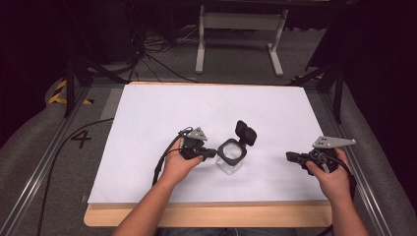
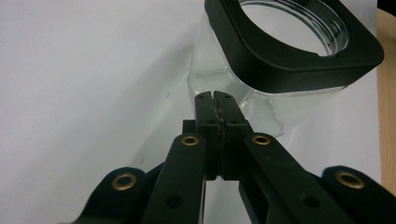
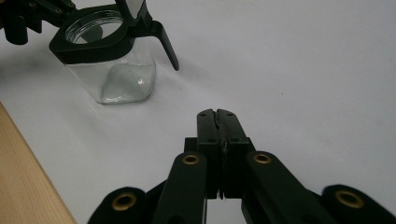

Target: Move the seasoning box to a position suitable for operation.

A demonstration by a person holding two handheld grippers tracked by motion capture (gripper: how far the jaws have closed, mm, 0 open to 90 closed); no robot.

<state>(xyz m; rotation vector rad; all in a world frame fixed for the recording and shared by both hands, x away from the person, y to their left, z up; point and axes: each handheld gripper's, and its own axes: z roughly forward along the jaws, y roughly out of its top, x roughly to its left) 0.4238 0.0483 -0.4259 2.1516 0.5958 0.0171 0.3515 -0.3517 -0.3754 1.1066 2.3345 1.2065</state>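
Left tongs (image 2: 215, 95) closed empty, tips just beside the glass jar (image 1: 231, 162), its hinged lid (image 1: 246, 132) up. Right tongs (image 3: 217, 113) closed empty, well apart from jar.

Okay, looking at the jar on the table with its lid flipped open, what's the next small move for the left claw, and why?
Probably nudge the left claw forward to steady the jar. Its jaws are shut with nothing between them, their tips right at the clear wall below the black rim, and the lid stands open. The right claw, also shut, is well off to the side.
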